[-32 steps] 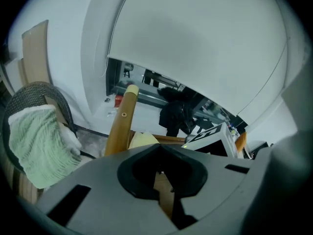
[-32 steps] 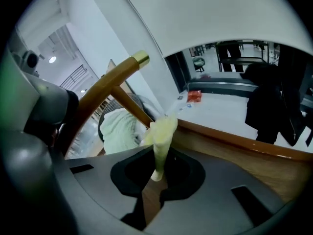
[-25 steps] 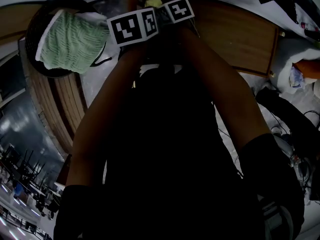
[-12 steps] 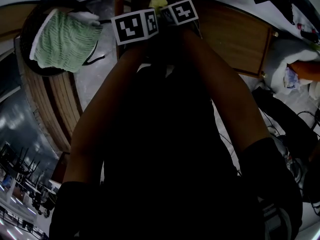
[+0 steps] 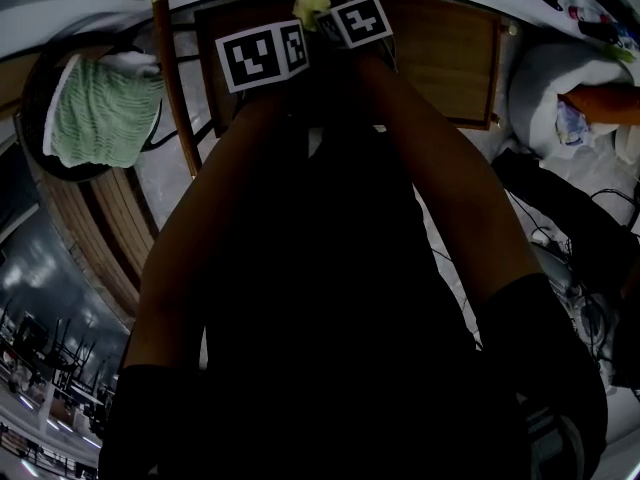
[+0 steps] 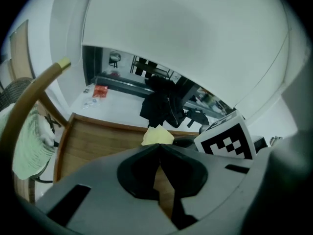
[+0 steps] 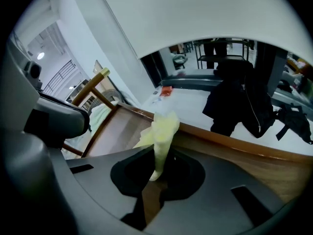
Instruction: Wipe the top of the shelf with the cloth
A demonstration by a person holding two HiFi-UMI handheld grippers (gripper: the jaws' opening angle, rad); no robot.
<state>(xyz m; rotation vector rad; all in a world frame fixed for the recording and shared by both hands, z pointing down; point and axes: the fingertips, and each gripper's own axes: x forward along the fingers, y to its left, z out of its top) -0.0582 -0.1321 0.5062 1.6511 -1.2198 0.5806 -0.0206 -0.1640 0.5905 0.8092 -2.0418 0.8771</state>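
The cloth (image 7: 161, 133) is a small pale-yellow rag, and my right gripper (image 7: 157, 174) is shut on it, with the rag standing up out of the jaws. It hangs just above the brown wooden shelf top (image 5: 445, 63), near its far edge. In the head view the cloth (image 5: 312, 5) peeks out between the two marker cubes. My left gripper (image 6: 159, 147) is close beside the right one, with its jaws shut and nothing between them. The cloth (image 6: 157, 136) shows just beyond its tips, over the shelf top (image 6: 95, 141).
A green knitted towel (image 5: 100, 113) lies on a dark round seat to the left of the shelf. A curved wooden chair rail (image 5: 172, 88) runs beside it. A black jacket (image 7: 239, 99) hangs beyond the shelf. Bags and cables (image 5: 585, 108) crowd the right side.
The head view has swung, so the shelf top and green towel sit further left and more of the shelf shows. Both grippers stay together at the shelf's far edge with the cloth.
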